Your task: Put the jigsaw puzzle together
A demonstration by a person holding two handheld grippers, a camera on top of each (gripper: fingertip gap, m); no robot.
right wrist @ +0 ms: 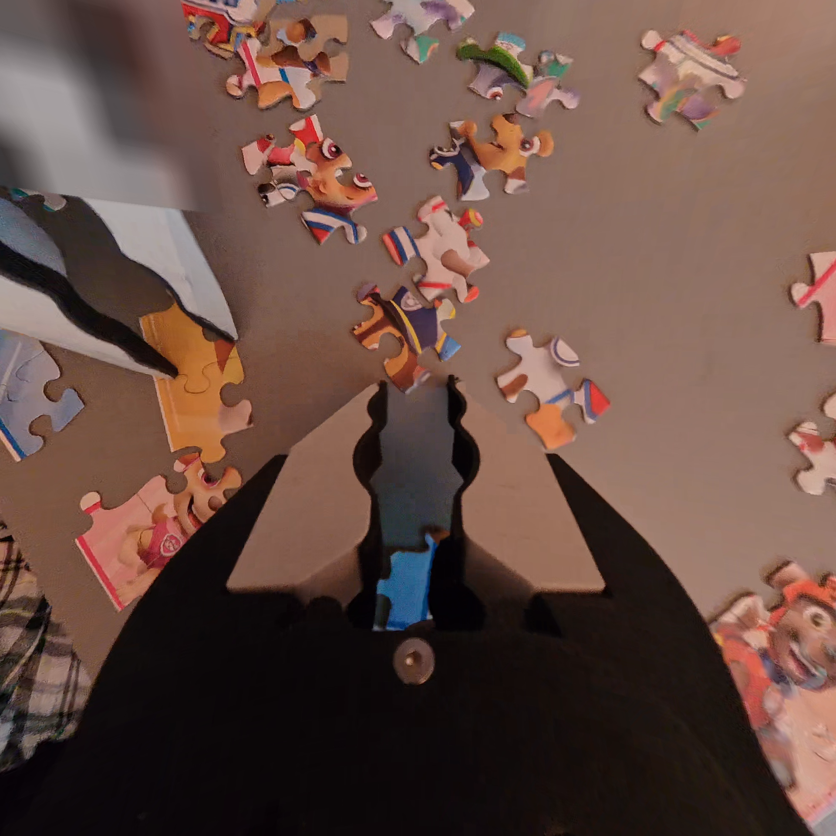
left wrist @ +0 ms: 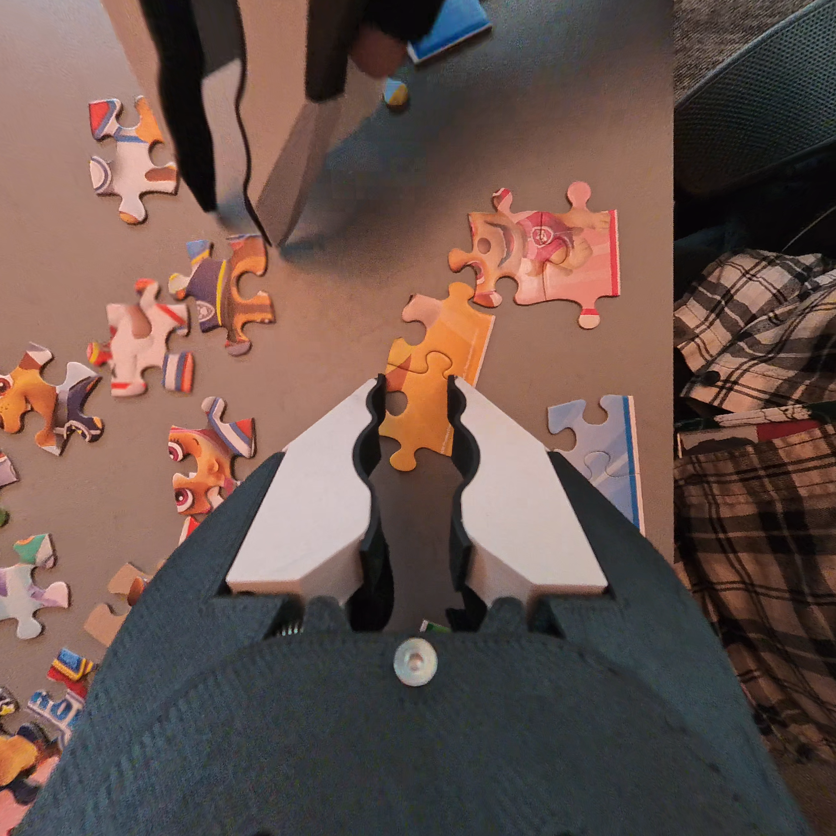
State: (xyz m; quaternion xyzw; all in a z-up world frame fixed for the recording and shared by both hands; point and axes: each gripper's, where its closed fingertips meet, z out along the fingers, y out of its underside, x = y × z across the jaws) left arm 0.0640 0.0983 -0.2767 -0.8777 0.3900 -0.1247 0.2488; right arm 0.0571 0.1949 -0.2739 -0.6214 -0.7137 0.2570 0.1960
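At nine o'clock in the left wrist view, loose pieces (left wrist: 135, 337) lie scattered face up on the grey table (left wrist: 344, 298), none of them touching its neighbour closely enough to count as joined. This is the bulk of the work left, in my judgement: the puzzle is early, with only small runs assembled.

Toward the centre, the left gripper (left wrist: 416, 384) sits low over the orange pair (left wrist: 434, 375), two edge pieces already locked. Its fingers are moderately apart, straddling that pair; whether the tips press on the card I cannot tell, and nothing is lifted.

At one o'clock the pink pair (left wrist: 543, 258) is also joined, its corner almost touching the orange pair but not interlocked. At four o'clock the blue pair (left wrist: 606, 452) lies just beside the gripper, apart from the rest. These three runs look like one border side yet to be linked.

The right gripper (left wrist: 253, 217) comes in from twelve o'clock, blurred. In its own view its fingers (right wrist: 457, 407) are moderately apart and hold nothing, tips near the navy piece (right wrist: 407, 334).

At three o'clock, plaid cloth (left wrist: 760, 452) lies past the table edge, crowding the border pieces' side.
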